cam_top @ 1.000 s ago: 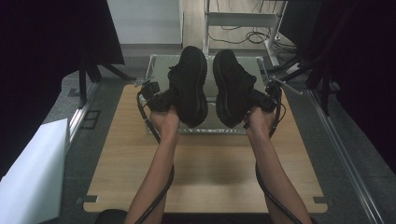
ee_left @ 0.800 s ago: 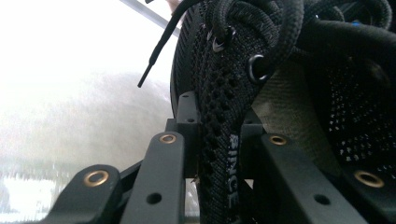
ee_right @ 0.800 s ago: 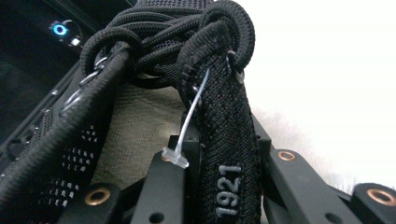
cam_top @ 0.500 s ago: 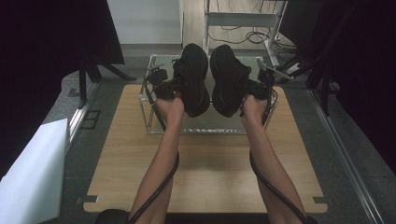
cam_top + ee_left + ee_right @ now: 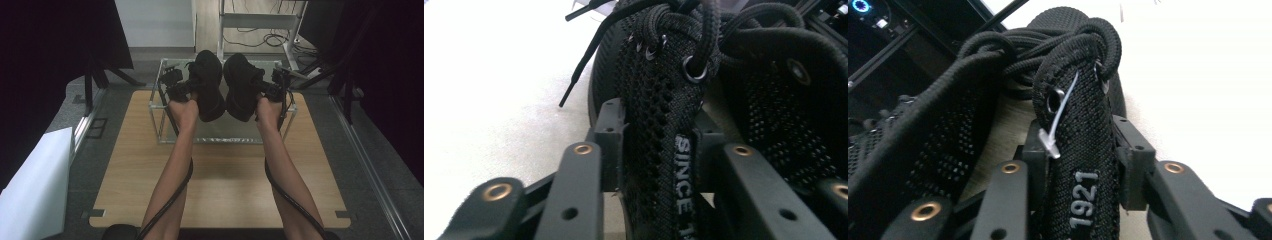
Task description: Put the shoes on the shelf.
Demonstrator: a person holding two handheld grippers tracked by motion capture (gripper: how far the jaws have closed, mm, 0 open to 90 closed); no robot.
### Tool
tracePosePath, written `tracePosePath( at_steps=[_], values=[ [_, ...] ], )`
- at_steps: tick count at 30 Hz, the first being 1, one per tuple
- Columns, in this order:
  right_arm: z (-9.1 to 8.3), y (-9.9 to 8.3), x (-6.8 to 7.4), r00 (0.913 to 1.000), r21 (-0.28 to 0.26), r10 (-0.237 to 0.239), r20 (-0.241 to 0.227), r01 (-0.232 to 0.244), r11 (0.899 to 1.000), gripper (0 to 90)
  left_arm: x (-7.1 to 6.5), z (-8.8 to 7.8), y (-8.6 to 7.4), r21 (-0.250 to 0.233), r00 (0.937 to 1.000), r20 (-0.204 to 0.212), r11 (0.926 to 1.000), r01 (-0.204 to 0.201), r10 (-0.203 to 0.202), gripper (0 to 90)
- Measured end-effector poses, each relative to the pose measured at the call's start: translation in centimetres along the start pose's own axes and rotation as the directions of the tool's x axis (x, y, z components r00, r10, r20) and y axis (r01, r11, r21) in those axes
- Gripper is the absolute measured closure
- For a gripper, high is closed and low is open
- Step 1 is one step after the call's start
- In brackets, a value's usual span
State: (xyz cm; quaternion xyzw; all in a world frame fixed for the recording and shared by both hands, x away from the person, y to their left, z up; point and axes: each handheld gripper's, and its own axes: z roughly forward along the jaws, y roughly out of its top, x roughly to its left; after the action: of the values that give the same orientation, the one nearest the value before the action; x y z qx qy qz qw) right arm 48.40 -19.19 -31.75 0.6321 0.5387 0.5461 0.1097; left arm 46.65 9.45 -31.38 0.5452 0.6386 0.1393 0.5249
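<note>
both shoes moved forward since a second ago, now over the clear bin [image 5: 165, 107] at the table's far end. left gripper [image 5: 651, 150] jaws just opened wider, left shoe [image 5: 207, 85] tongue between them; right gripper [image 5: 1078, 160] same with right shoe [image 5: 242, 87]. release starting, probably.

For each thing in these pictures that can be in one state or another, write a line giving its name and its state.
Left shoe: lifted above the clear box, laced, gripped by its side wall.
Right shoe: lifted beside it, laced, a white tie through one eyelet.
Left gripper: jaws around the left shoe's wall, just been opening.
Right gripper: jaws around the right shoe's wall, just been opening.
Clear box: open-topped, on the wooden table.
</note>
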Motion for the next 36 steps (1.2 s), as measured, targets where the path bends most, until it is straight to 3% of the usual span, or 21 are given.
tracePosePath(
  at_steps=[4,9,10,13,16,19,24,29,31,36],
  values=[
    [0.2,0.1,-0.1,0.9993,-0.001,0.010,-0.035,-0.010,1.000,55.2,0.0,0.1,0.2,0.005,0.9997,0.016,0.9999,-0.015,0.015,57.8],
    [0.8,0.0,0.6,0.9958,0.020,-0.025,-0.088,0.027,0.999,40.2,-0.4,0.5,0.0,0.032,0.9979,0.030,0.9977,-0.059,0.058,47.5],
    [0.8,0.0,0.8,0.9958,0.013,-0.043,-0.080,0.044,0.999,40.3,-0.3,0.4,0.0,0.021,0.9978,0.045,0.9985,-0.050,0.049,46.9],
    [0.8,0.1,1.0,0.9903,0.015,-0.069,-0.120,0.071,0.997,35.1,0.3,0.3,-0.1,0.017,0.9959,0.085,0.9993,-0.032,0.031,44.6],
    [0.2,0.3,1.1,0.9828,-0.025,-0.069,-0.171,0.066,0.998,38.4,0.5,-0.3,0.1,0.008,0.9915,0.128,0.9996,-0.026,0.025,45.4],
    [-0.7,0.8,1.3,0.9747,-0.030,-0.094,-0.203,0.090,0.996,40.1,0.4,-1.4,0.4,0.000,0.9854,0.163,0.9988,-0.050,0.049,46.6],
    [-2.5,1.0,0.9,0.9646,-0.011,-0.108,-0.241,0.109,0.994,46.3,0.4,-2.8,0.4,-0.008,0.9783,0.187,0.9959,-0.090,0.090,50.0],
    [-4.5,0.2,-0.4,0.9596,-0.003,-0.127,-0.251,0.131,0.991,54.4,1.1,-5.1,-0.8,-0.010,0.9652,0.220,0.9898,-0.142,0.141,55.4],
    [-5.2,-0.5,-1.1,0.9540,0.005,-0.127,-0.271,0.134,0.991,57.7,1.4,-5.8,-1.6,-0.009,0.9609,0.238,0.9895,-0.144,0.142,58.3],
    [-6.8,-2.5,-2.4,0.9392,0.028,-0.124,-0.320,0.140,0.990,69.7,2.3,-7.1,-3.6,0.001,0.9435,0.295,0.9873,-0.159,0.151,68.5]
  ],
)
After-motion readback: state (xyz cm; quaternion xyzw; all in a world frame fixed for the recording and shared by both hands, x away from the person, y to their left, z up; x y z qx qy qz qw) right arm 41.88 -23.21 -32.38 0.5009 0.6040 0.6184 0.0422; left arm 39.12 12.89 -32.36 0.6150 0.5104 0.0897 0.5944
